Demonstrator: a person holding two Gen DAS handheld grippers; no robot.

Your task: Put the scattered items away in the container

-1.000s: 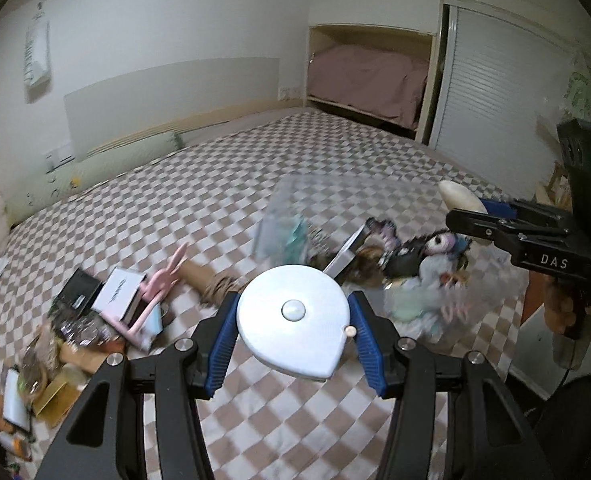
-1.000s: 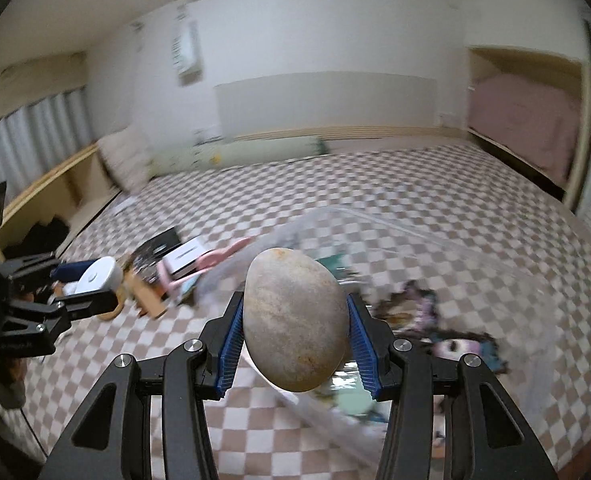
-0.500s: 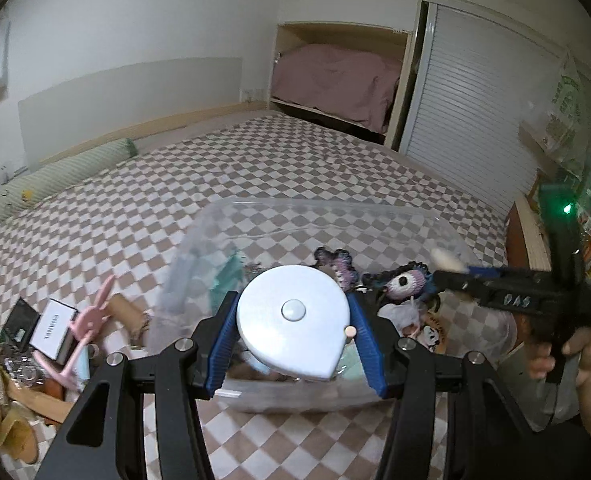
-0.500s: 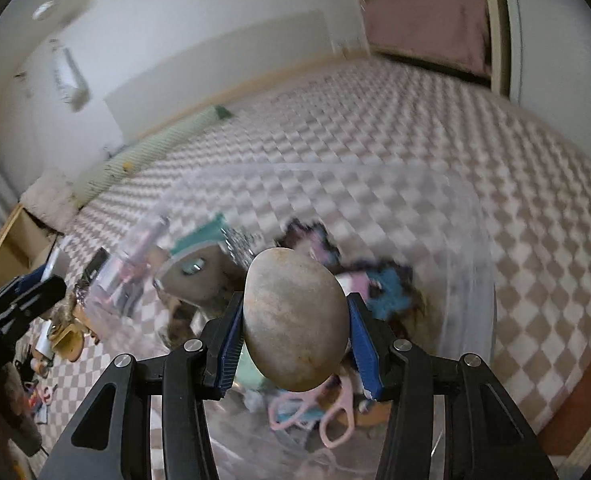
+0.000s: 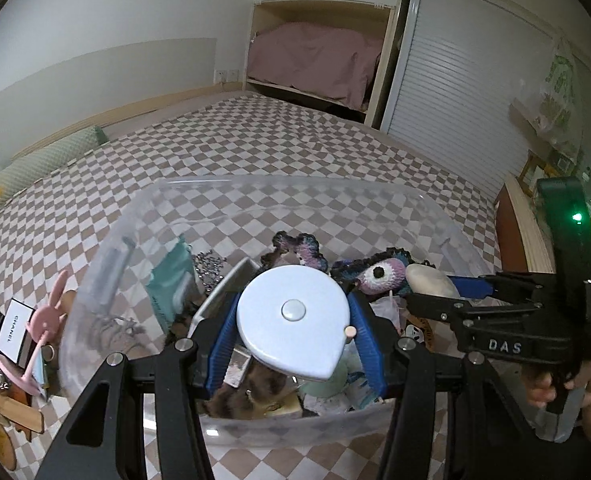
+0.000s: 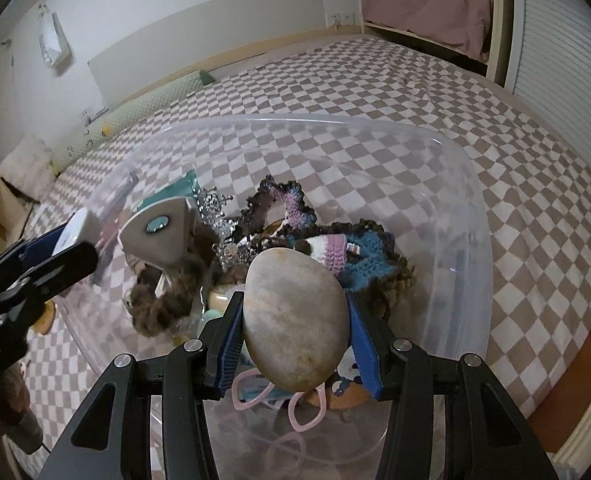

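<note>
My left gripper (image 5: 293, 330) is shut on a white teardrop-shaped case (image 5: 291, 316) and holds it above the near side of the clear plastic bin (image 5: 255, 190). My right gripper (image 6: 295, 332) is shut on a smooth beige stone (image 6: 293, 324) and holds it over the same bin (image 6: 467, 184), from the right. The stone also shows in the left wrist view (image 5: 429, 280). The bin holds crocheted pieces (image 6: 359, 258), a grey case (image 6: 157, 232), a brown fuzzy item (image 6: 167, 300) and pink glasses (image 6: 295, 404).
The bin sits on a checkered bed cover (image 5: 295, 140). Loose items lie left of the bin: a pink rabbit-eared stand (image 5: 41, 332), a white Chanel box (image 5: 13, 328) and wooden pieces (image 5: 11, 412). A green bolster (image 5: 35, 164) lies by the far wall.
Both grippers have moved in over the bin with their loads. The left one swung right from the loose pile. The right one tilted down into the bin.
</note>
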